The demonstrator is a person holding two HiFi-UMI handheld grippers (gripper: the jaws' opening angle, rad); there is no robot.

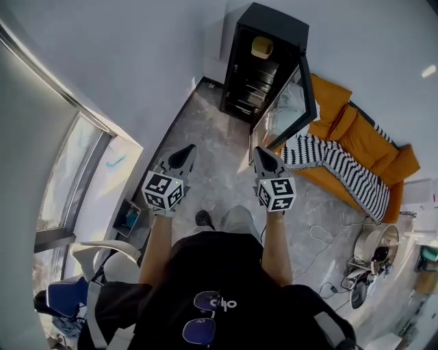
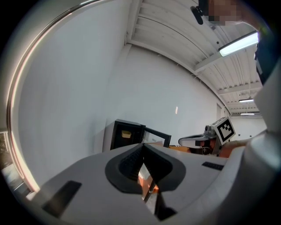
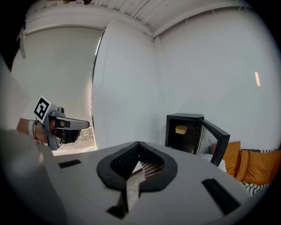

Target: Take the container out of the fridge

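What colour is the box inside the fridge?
The container is yellow; the head view shows it best.

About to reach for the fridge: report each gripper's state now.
Left gripper: closed, holding nothing.
Right gripper: closed, holding nothing.

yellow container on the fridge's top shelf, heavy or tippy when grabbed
Probably light: the container looks small and shallow. Likely stiff, since its rim keeps a clean shape. It sits low and wide on the fridge shelf, so tipping seems unlikely; contents can't be seen.

Open fridge (image 3: 182,142) — yellow container (image 3: 181,129) inside
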